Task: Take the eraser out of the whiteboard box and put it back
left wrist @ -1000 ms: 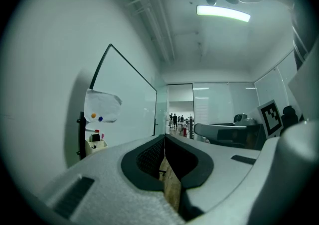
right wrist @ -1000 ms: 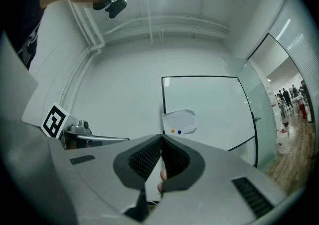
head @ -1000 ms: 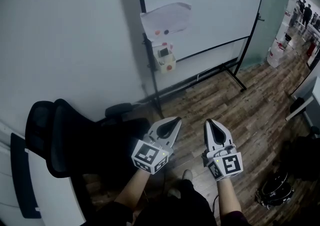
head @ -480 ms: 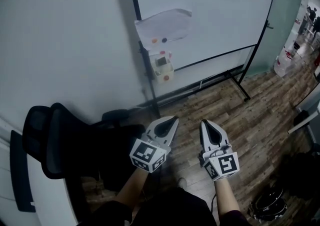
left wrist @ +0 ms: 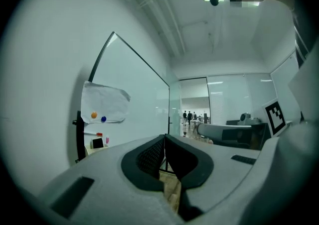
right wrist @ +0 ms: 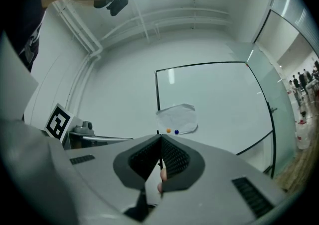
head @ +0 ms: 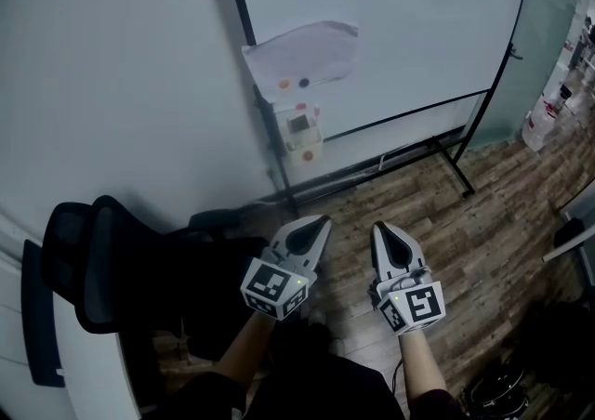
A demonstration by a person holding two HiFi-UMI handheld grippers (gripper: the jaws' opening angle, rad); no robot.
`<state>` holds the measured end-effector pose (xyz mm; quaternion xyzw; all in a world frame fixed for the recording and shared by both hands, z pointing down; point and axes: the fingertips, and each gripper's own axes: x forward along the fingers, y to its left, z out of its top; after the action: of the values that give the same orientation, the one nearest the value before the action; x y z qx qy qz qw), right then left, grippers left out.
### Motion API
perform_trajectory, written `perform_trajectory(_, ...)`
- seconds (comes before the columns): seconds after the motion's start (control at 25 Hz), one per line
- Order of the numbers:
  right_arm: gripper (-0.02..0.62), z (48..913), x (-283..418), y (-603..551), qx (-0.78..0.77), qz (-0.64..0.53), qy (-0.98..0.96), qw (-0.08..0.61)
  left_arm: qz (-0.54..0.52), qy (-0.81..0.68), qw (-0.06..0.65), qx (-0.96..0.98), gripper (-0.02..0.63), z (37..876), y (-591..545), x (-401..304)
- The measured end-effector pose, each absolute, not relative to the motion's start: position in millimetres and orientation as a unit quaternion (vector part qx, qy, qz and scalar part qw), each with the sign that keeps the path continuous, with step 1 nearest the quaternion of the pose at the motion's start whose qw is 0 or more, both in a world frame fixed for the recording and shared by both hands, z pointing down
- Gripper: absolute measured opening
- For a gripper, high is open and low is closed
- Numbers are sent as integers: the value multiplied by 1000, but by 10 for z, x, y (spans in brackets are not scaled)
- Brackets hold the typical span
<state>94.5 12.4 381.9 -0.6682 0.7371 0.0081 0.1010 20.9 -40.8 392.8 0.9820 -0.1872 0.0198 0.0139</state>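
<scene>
The whiteboard (head: 400, 37) stands ahead on a black wheeled frame. A small pale box (head: 300, 130) hangs at its lower left edge, with a dark eraser (head: 297, 121) showing in it. In the left gripper view the box (left wrist: 97, 144) is at the left, still far off. My left gripper (head: 322, 221) and right gripper (head: 379, 227) are held side by side over the wood floor, well short of the box. Both are shut and hold nothing. In the right gripper view the shut right gripper (right wrist: 160, 137) hides the box.
A sheet of paper (head: 302, 51) is pinned to the board by two magnets above the box. A black office chair (head: 102, 269) stands close at the left by the wall. The board's frame foot (head: 465, 181) reaches out over the floor to the right.
The whiteboard and its box have drawn closer and shifted left in the head view. Both grippers stay shut, side by side.
</scene>
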Motion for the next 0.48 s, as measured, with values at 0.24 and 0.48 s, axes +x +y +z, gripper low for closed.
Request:
perform_trajectory(0.24,3,3931,1083,-237,-660,2,745,97,23,-188,11,982,6,4010,-709,398)
perform_trajectory(0.48,3,3988,1233,-705,-658,-2,747,94,22,-191,18,981,6,4067,-1167,544)
